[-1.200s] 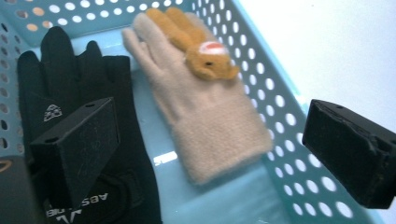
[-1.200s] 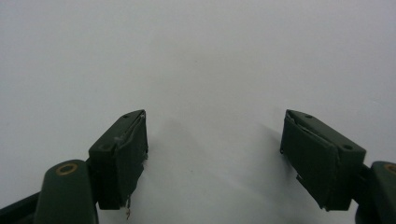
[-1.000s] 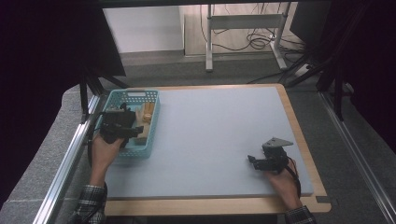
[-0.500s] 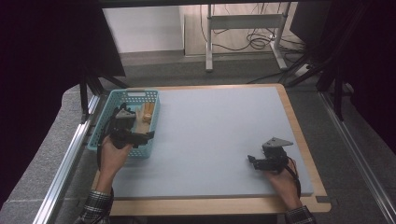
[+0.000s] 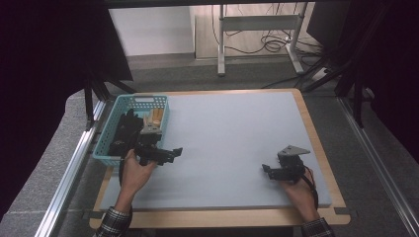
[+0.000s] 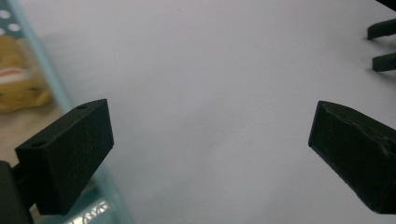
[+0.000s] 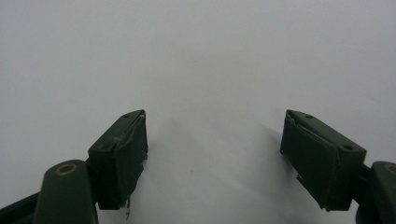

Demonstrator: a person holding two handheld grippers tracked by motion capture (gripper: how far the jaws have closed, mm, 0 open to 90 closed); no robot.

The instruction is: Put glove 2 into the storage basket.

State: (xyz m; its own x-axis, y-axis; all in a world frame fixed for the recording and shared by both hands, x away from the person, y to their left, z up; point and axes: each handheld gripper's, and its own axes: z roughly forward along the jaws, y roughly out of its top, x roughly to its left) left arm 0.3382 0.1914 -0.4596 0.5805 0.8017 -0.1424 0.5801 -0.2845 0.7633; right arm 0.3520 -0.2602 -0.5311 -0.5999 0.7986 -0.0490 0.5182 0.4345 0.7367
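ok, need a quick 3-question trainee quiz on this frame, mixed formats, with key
1. True or false: the left tool is shut on an item from the blue basket.
2. Multiple choice: where is the right tool?
A. inside the basket
B. over the grey mat, near its right front part
C. off the table, over the floor
3. Fill in: the basket sits at the mat's ______ edge as the high view shows it.

Key:
1. False. In the left gripper view its jaws stand wide apart with nothing between them.
2. B. Its jaws are also apart, with bare mat between them.
3. Left.
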